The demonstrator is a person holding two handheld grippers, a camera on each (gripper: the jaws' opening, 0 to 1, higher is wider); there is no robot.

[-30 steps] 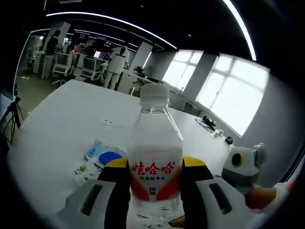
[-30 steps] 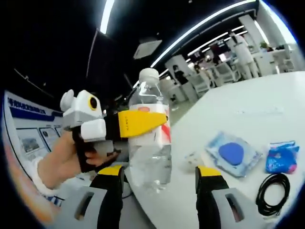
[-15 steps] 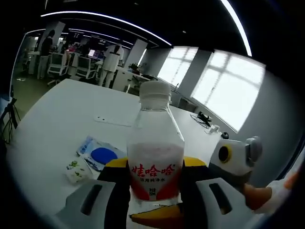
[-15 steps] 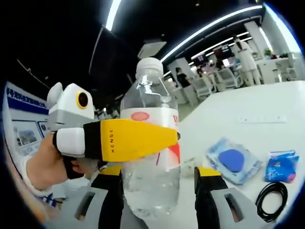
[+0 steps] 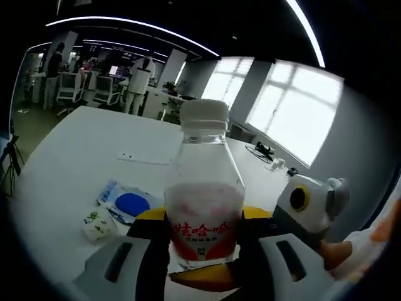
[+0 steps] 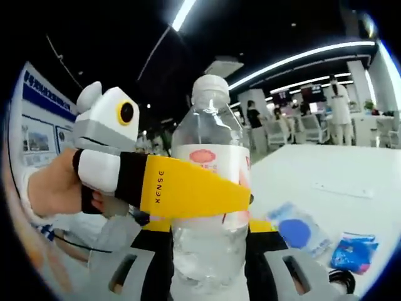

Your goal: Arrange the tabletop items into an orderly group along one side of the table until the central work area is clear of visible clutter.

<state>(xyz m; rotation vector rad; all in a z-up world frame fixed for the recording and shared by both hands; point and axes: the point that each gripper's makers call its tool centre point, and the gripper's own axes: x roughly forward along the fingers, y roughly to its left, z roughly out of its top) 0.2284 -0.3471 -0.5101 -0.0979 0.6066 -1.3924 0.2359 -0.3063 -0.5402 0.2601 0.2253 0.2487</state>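
Both hand-held grippers pinch one water bottle [image 5: 203, 207]: the left hand-held gripper [image 5: 203, 263] and the right hand-held gripper [image 6: 210, 260] each press its sides. Ahead of them the white surface [image 5: 81, 157] lies open, with a blue packet [image 5: 128, 202] nearer and bare room out to its far edge.

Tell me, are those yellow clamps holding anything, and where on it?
Both grippers hold one water bottle. The left gripper clamps its labelled middle; the right gripper clamps just below, on the clear lower body.
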